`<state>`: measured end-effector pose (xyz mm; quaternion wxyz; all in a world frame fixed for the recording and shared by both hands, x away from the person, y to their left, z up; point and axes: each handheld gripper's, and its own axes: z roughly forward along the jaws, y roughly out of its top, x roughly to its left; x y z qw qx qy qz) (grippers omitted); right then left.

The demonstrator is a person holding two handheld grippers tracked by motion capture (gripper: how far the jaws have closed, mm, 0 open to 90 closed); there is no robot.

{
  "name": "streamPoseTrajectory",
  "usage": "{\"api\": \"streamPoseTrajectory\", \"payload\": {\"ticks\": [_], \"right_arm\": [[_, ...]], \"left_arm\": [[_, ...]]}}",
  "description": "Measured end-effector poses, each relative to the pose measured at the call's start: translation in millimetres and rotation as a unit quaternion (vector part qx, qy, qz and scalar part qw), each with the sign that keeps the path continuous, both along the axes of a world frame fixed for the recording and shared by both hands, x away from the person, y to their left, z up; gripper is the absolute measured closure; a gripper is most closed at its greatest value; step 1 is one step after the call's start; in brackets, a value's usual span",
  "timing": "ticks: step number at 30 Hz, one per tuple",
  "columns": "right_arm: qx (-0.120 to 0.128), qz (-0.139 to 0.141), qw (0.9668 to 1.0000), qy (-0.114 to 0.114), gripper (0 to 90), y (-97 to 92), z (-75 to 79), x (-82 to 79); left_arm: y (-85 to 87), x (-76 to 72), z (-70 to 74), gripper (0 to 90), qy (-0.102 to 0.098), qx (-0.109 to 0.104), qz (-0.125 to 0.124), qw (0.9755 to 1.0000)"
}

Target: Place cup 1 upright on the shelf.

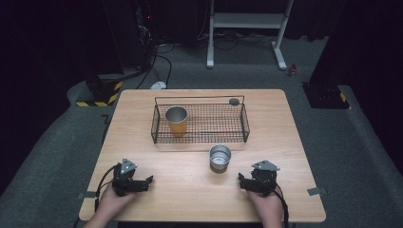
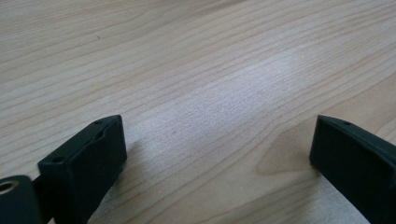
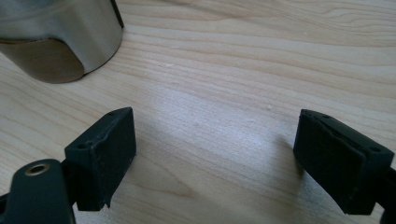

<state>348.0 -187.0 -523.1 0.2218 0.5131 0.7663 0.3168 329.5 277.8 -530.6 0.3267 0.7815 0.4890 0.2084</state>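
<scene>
Down at the near edge of the wooden table point(image 1: 190, 199), both hands rest on the wood, each with a gripper. The left gripper point(image 1: 142, 184) lies on its side, jaws pointing across the table toward the other hand. In the left gripper view its two black fingers point(image 2: 88, 158) stand spread wide, bare wood grain between them, nothing held. The right gripper point(image 1: 243, 183) mirrors it, jaws aimed back toward the left one, the two well apart with open table between them. In the right gripper view, its fingers point(image 3: 105, 149) are spread wide too, only pale wood in the gap, nothing pinched.

Just beyond the right gripper's fingers, a little to the inner side, stands a steel cup point(image 1: 220, 158), upright, mouth open to the camera above. In the right gripper view, its lower wall point(image 3: 60, 39) sits near the tip of one finger, clear of it, not touching. From the left gripper's fingers this cup is well off, farther than the right gripper is.

Farther out stands a black wire basket point(image 1: 244, 124), just behind the steel cup and apart from it. Inside, at the end nearer the left gripper, an orange cup point(image 1: 177, 121) with a shiny rim stands upright. A small dark round thing point(image 1: 234, 101) lies by the basket's far rim; what it is I can't tell.
</scene>
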Motion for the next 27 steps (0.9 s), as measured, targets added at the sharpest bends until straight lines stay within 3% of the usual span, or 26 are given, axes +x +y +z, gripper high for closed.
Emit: {"api": "streamPoseTrajectory", "payload": {"ticks": [7, 18, 27], "right_arm": [[0.010, 0.009, 0.9994, -0.032, 13.3, -1.1, 12.5, -9.3], [0.028, 0.044, 0.9978, -0.041, 10.0, 14.3, 21.6, -15.1], [0.038, 0.055, 0.9966, -0.048, 8.4, 29.0, 22.7, -16.0]], "left_arm": [[-1.1, 1.2, -0.2, 0.7, 0.004, -0.001, -0.004, 1.0000], [-1.3, 1.6, -0.3, 0.2, 0.004, 0.000, -0.005, 1.0000], [-1.3, 2.3, -0.4, 0.1, 0.004, -0.001, -0.008, 1.0000]]}}
